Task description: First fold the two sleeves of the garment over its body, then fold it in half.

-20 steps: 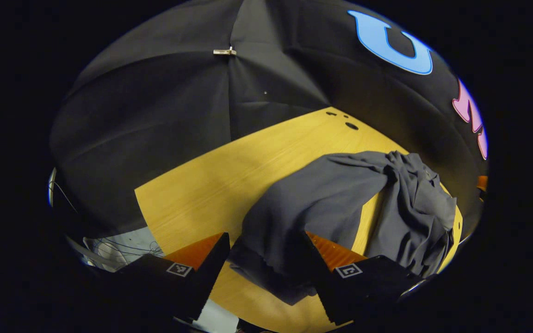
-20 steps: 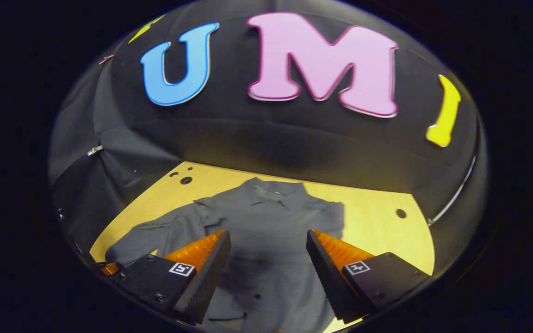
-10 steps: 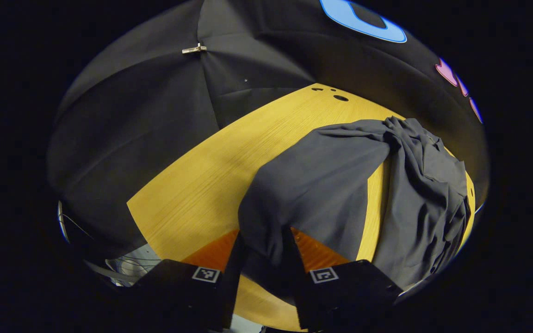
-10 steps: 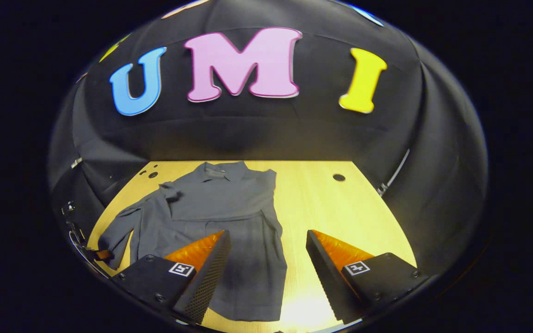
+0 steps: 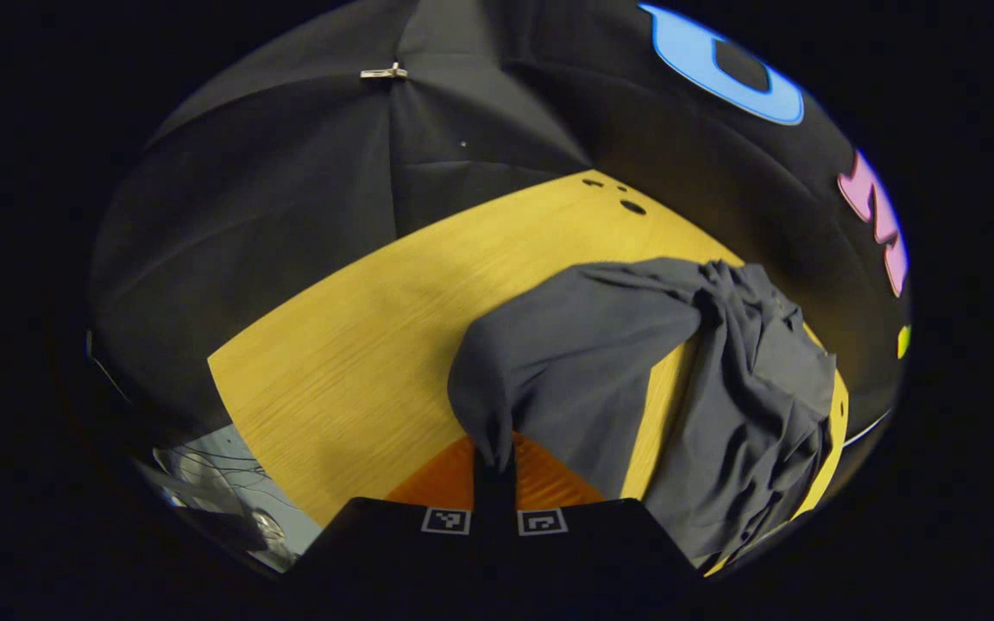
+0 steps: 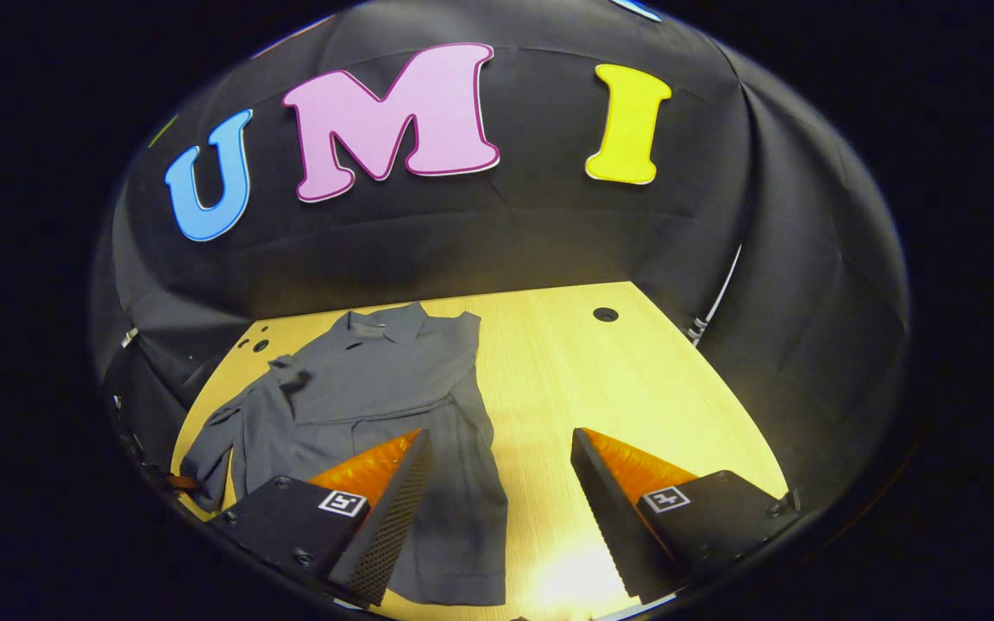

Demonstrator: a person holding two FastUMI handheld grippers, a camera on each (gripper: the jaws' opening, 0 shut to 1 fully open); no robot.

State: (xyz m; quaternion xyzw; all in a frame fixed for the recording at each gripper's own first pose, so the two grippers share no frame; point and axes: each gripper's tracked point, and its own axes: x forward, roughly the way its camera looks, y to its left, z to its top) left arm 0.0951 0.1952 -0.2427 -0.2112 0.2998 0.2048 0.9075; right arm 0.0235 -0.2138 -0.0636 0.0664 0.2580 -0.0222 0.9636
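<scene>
Left gripper view: left gripper (image 5: 494, 470) is clamped on the cuff end of the sleeve (image 5: 566, 345); both fingers press the cloth between them. The sleeve rises off the counter (image 5: 359, 345) and drapes back to the bunched body of the grey garment (image 5: 756, 397) at right. Counter is yellow wood grain with small dark holes (image 5: 632, 206) near the far corner. Black cloth wall (image 5: 290, 198) behind, seam pinned by a metal clip (image 5: 383, 73). Pale floor with cables (image 5: 221, 470) below the counter's near-left edge.

Right gripper view: right gripper (image 6: 497, 509) has its jaws wide apart, holding nothing, above the counter's near edge (image 6: 635, 388). Garment (image 6: 376, 405) lies on the left half, collar toward the back wall, left sleeve (image 6: 212, 440) trailing to the left edge. The right half is bare wood with one round hole (image 6: 605, 314) near the back. Bright glare spot (image 6: 566, 578) on the near wood.
</scene>
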